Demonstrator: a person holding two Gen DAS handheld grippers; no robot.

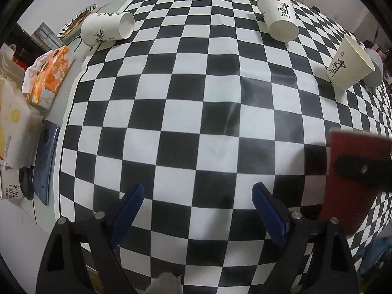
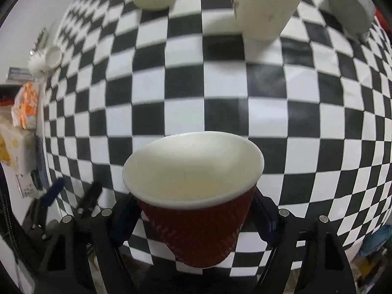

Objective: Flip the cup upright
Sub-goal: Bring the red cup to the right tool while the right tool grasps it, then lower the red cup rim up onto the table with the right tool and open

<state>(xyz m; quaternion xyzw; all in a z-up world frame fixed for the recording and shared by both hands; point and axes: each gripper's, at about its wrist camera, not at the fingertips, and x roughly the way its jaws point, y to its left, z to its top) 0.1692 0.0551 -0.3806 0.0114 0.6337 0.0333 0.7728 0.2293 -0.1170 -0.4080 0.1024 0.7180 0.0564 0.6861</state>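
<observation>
My right gripper (image 2: pixel 196 210) is shut on a red ribbed paper cup (image 2: pixel 196 230), held mouth up above the checkered cloth (image 2: pixel 220 93). The cup also shows in the left wrist view (image 1: pixel 352 183) at the right edge, with a black finger across it. My left gripper (image 1: pixel 198 196) is open and empty, low over the cloth (image 1: pixel 186 112). A white cup (image 1: pixel 107 28) lies on its side at the far left. Another white cup (image 1: pixel 279 16) lies on its side at the far right. A third white cup (image 1: pixel 350 63) stands upright.
Tissue packs (image 1: pixel 49 78) and a dark blue tray (image 1: pixel 45 161) lie off the cloth's left edge. A grey round object (image 2: pixel 350 7) sits behind the upright white cup (image 2: pixel 264 7). The left gripper shows at the lower left of the right wrist view (image 2: pixel 68 203).
</observation>
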